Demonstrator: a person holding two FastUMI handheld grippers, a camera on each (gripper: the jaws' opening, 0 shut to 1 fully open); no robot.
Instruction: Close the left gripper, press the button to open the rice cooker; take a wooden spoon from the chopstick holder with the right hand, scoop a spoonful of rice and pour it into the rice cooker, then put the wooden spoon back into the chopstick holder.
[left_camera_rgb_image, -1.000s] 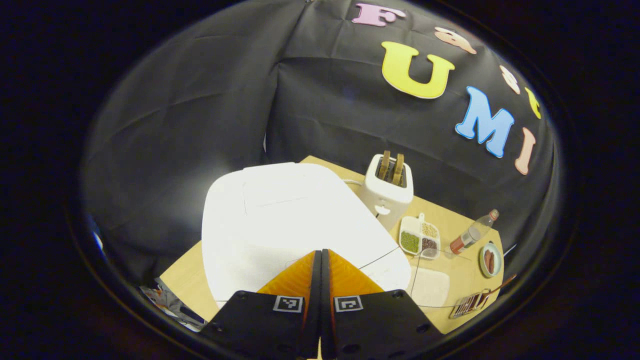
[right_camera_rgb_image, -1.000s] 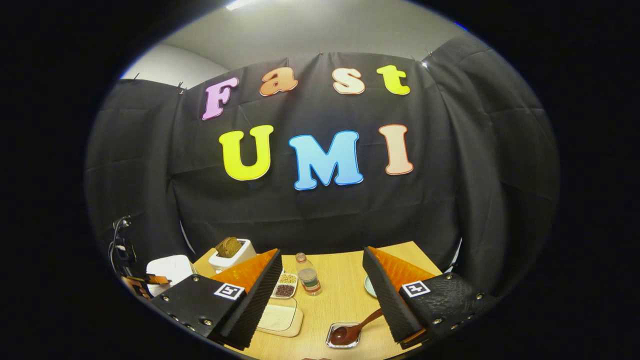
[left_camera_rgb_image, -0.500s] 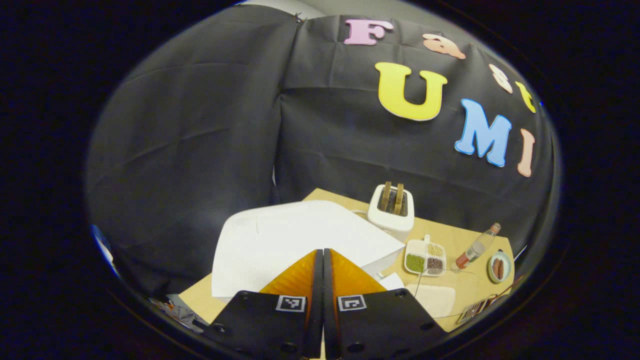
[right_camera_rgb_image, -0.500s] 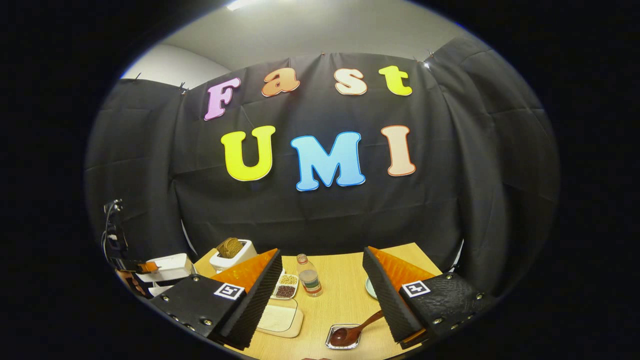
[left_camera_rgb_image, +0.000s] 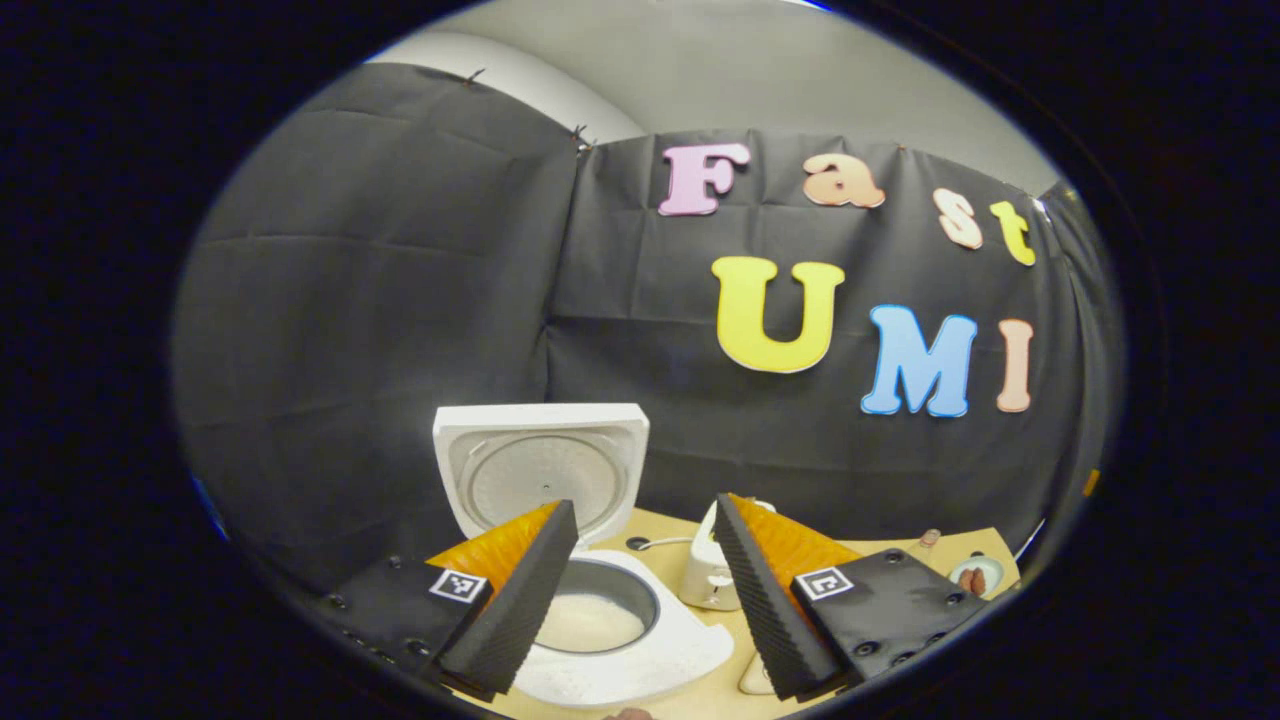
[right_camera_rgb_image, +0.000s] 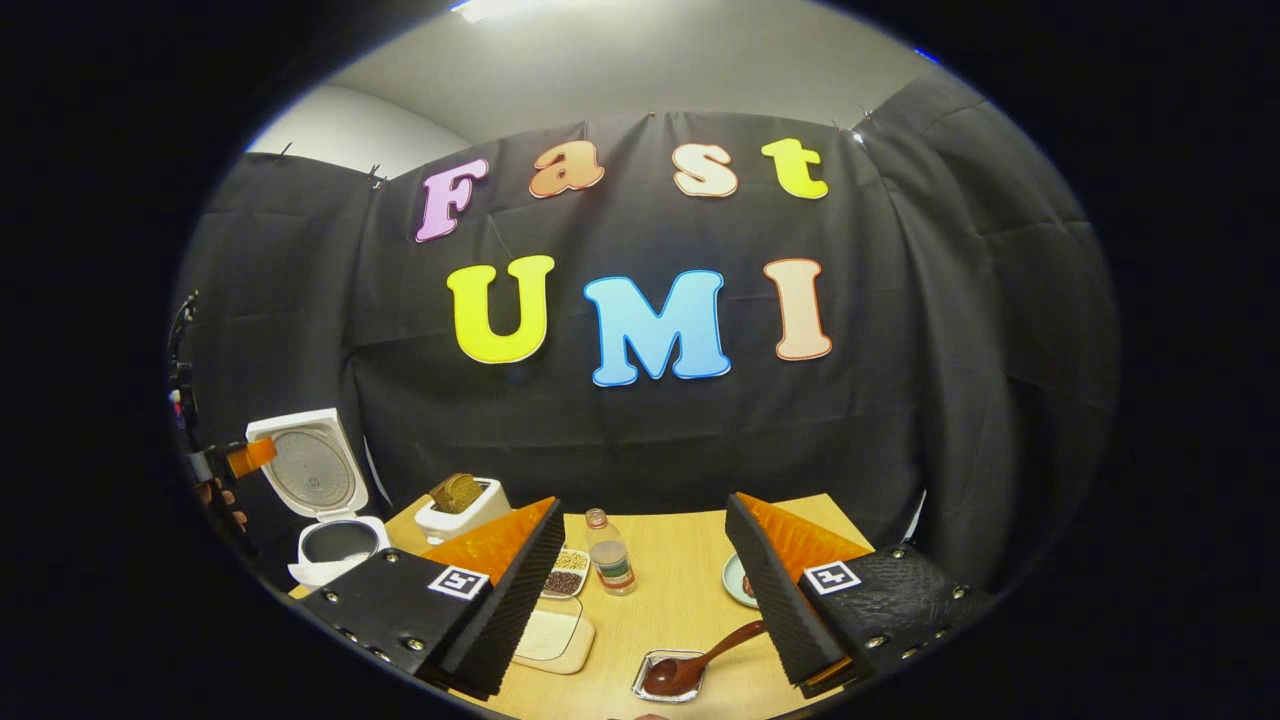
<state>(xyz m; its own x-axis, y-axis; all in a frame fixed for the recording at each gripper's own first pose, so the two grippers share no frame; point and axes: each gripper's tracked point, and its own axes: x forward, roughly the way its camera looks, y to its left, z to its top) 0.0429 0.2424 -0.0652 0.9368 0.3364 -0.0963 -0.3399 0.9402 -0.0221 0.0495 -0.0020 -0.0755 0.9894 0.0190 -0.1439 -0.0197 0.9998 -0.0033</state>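
Cooker is open: lid stands upright, lower centre of the left gripper view, pot just below it with a pale layer inside. It also sits at lower left of the right gripper view, lid up. Button step looks done.

Left gripper has fingers spread wide, holding nothing, hanging over the pot. Right gripper is also spread and empty, above the table.

Next step, as I read it: right hand fetches the spoon. It lies at the bottom of the right gripper view, bowl in a small metal tray, handle angled up toward the right finger. Needs a drop onto the handle and a pinch across it; handle is thin and slanted, so alignment matters.

Hard to make out:
- no upright chopstick holder seen; the tray probably serves as one, can't confirm.
- rice source likely the flat pale dish, half hidden behind the right gripper's left finger.
- toaster partly blocked by the left gripper's right finger.
- cooker button not visible from either angle.
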